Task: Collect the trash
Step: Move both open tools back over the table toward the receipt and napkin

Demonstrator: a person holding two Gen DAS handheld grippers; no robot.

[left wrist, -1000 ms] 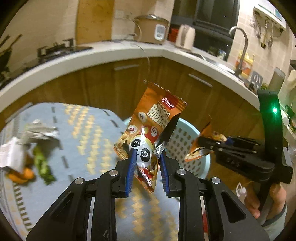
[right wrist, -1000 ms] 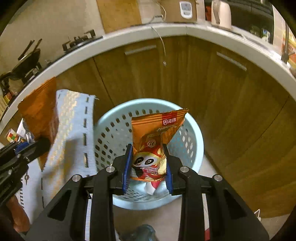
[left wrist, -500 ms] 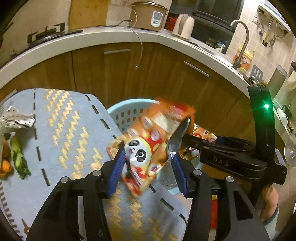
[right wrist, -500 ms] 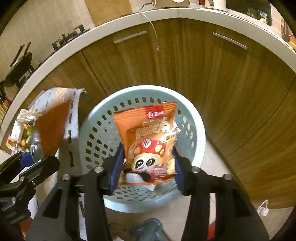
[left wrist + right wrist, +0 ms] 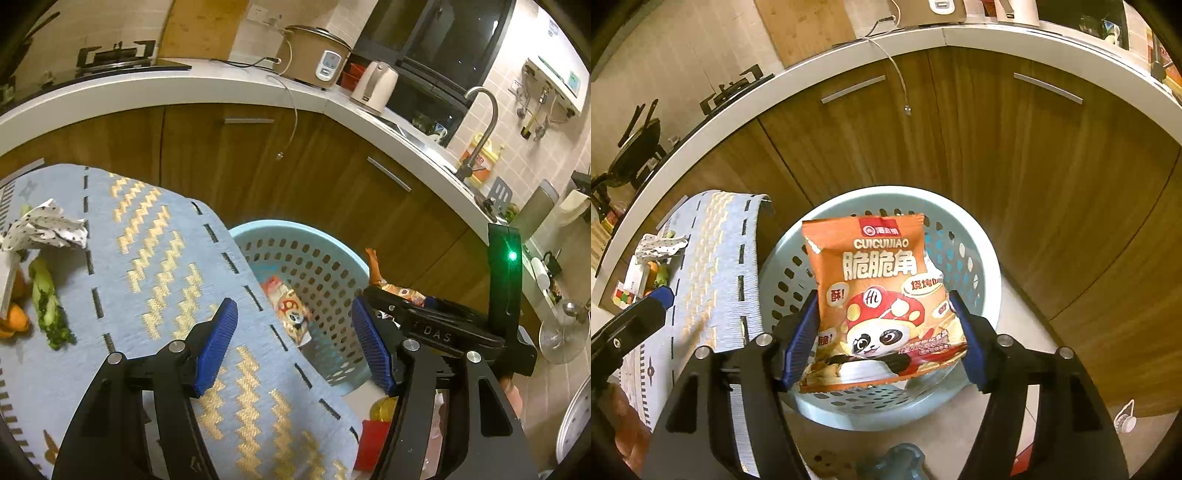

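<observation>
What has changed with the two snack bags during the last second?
The left gripper opened and dropped its snack bag into the basket. The right gripper has been opening; its bag is between the jaws, over the basket. The table scraps stayed.

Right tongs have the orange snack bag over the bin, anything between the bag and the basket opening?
Nothing visible. The orange snack bag sits between the right tongs, whose jaws have just been opening, directly above the open light-blue basket. The left tongs are open and empty; another snack bag already lies inside.
</observation>
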